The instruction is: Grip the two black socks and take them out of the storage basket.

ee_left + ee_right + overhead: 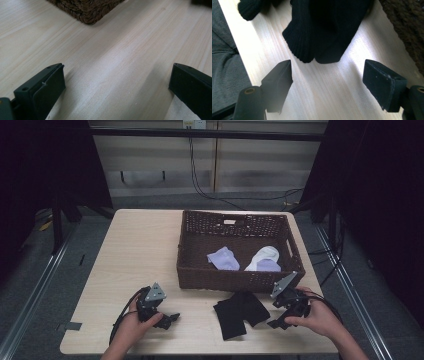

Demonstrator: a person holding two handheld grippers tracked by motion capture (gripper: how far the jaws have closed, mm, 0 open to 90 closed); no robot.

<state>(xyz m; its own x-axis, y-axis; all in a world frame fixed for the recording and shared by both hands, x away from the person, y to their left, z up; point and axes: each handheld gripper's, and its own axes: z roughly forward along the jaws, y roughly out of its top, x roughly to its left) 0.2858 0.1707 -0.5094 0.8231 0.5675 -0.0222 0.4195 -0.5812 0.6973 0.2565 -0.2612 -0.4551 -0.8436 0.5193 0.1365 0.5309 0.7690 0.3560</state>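
The right tool [281, 319] sits low over the table's [135, 250] front edge near the right corner, jaws wide apart and empty. Just ahead of them lie black socks [241, 313], bunched at the front edge's middle, touching neither jaw. The left tool [167, 319] rests near the front left corner, also wide open, holding nothing. Behind the socks, a brown wicker basket [230, 279] holds pale socks [242, 259].
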